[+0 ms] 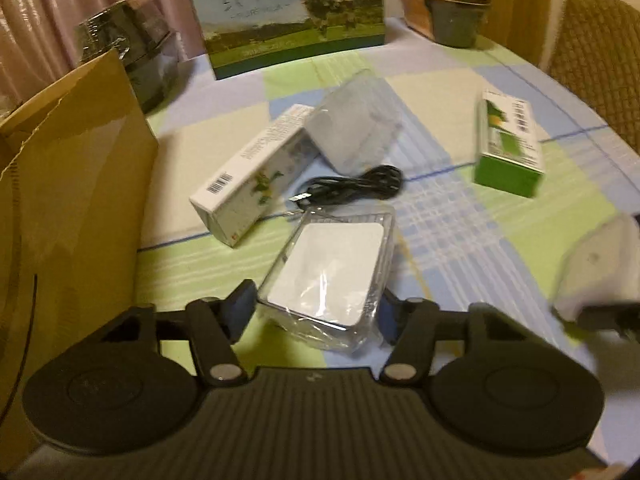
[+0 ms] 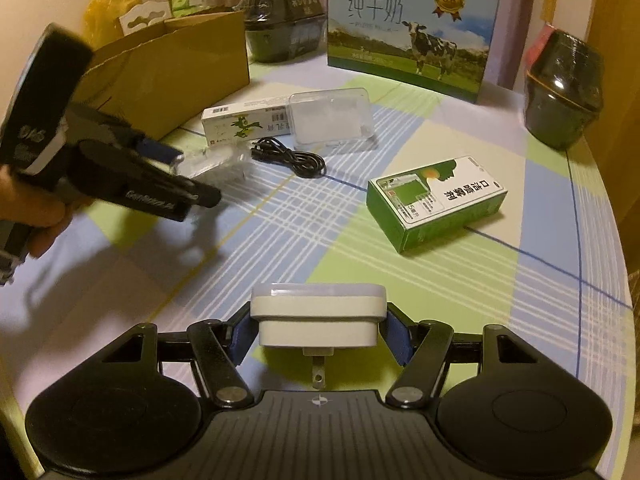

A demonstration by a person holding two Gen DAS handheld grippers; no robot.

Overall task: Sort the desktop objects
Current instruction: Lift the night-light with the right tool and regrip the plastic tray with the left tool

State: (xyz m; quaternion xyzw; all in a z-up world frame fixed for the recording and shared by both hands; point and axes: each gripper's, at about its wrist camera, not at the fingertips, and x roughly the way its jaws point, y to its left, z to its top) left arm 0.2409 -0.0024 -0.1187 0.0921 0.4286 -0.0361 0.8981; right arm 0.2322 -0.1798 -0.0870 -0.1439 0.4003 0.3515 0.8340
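My left fingers [image 1: 240, 300] pinch the near end of the clear tray [image 1: 328, 268], its long axis running far from me, cardboard box [image 1: 80, 168] close on the left; my right gripper [image 2: 318, 330] clamps the white charger [image 2: 318, 308], green carton [image 2: 436, 204] farther right.

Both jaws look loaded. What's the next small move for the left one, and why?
Probably carry the clear plastic case leftward over the open cardboard box and release it there. The left gripper already holds the case off the table, and the box stands right beside it. The right gripper holds the white charger, so it can wait.
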